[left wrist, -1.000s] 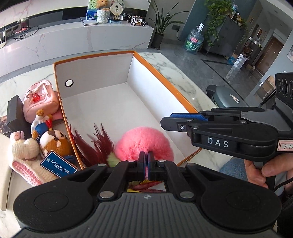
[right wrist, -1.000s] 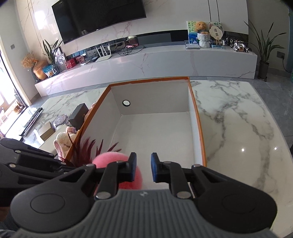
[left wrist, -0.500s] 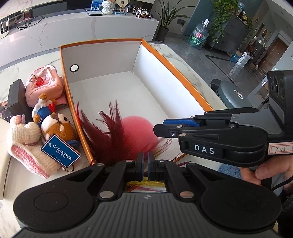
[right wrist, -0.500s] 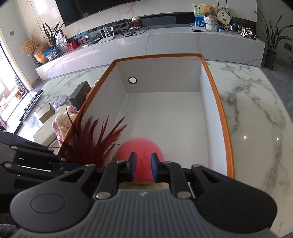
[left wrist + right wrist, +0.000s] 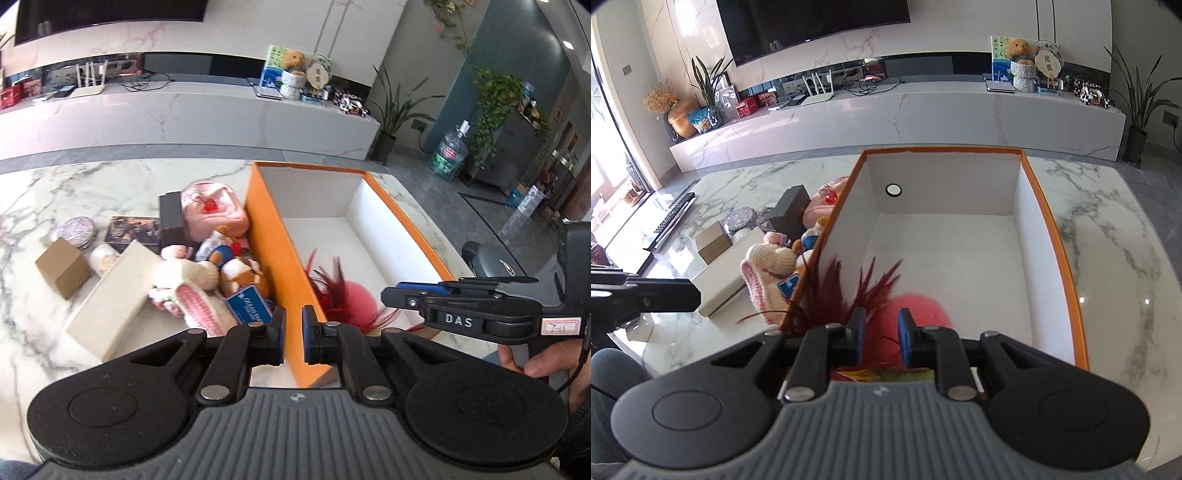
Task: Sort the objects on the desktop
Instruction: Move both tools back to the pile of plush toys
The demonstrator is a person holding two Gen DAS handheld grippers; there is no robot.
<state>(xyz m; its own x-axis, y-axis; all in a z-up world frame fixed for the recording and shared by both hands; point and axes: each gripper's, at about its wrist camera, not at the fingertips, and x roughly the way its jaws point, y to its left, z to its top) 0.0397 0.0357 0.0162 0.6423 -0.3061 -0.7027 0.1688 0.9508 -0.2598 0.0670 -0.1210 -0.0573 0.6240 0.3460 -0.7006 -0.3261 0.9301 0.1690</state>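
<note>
One pink pompom with dark red feathers [image 5: 882,299] lies in the orange box [image 5: 273,251], just ahead of your right gripper [image 5: 881,341], whose jaws stand apart, empty. Your left gripper [image 5: 291,334], jaws apart too, straddles the box's near wall. Left of those jaws, three plush toys [image 5: 207,280] crowd the bench [image 5: 44,192], partly overlapping.

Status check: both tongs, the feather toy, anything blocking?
Left tongs open, empty. Right tongs open above pink feather toy, inside orange box. Plush pile outside, nothing blocking.
</note>
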